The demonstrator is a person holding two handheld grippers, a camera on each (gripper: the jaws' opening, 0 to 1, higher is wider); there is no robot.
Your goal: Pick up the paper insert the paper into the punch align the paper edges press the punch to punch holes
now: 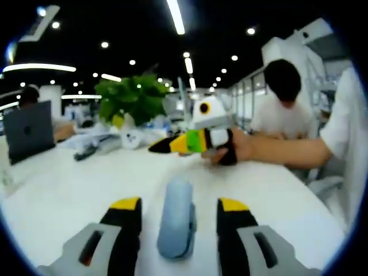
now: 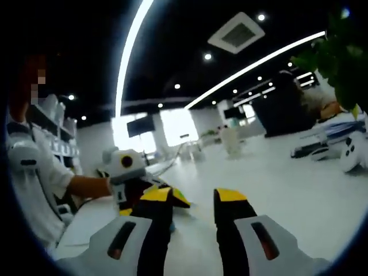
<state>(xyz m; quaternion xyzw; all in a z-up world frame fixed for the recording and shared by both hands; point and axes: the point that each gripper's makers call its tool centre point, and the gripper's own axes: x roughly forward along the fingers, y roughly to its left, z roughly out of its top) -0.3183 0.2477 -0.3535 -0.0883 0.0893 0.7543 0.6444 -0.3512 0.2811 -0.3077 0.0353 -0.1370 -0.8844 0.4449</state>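
On a white tabletop (image 1: 69, 190) in an open-plan office, the left tool (image 1: 179, 214) hovers low with its yellow-tipped black jaws spread wide and nothing gripped between them. Lying on the tabletop in the gap between those jaws, apart from both, is a pale blue oblong object (image 1: 176, 218) that may be the hole punch, though the blurred picture leaves that uncertain. No sheet of paper can be made out against the white surface.

In the left gripper view, the right tool (image 1: 187, 141) reaches in from the right, held in a person's hand (image 1: 230, 148) above the tabletop, its jaws pointing left; whether they are parted is not clear from this angle. In the right gripper view, the right tool's (image 2: 192, 202) own jaws stand open with a clear gap and nothing between them, while the left tool (image 2: 152, 198) appears at lower left, held by a person in a white shirt (image 2: 31, 178).

Farther back, a leafy green plant (image 1: 131, 99) stands near the middle of the tabletop, an open laptop (image 1: 29, 129) sits at the far left, and a dark-haired person (image 1: 283, 98) is seated at the right. Strip lights (image 2: 129, 52) run across the dark ceiling.
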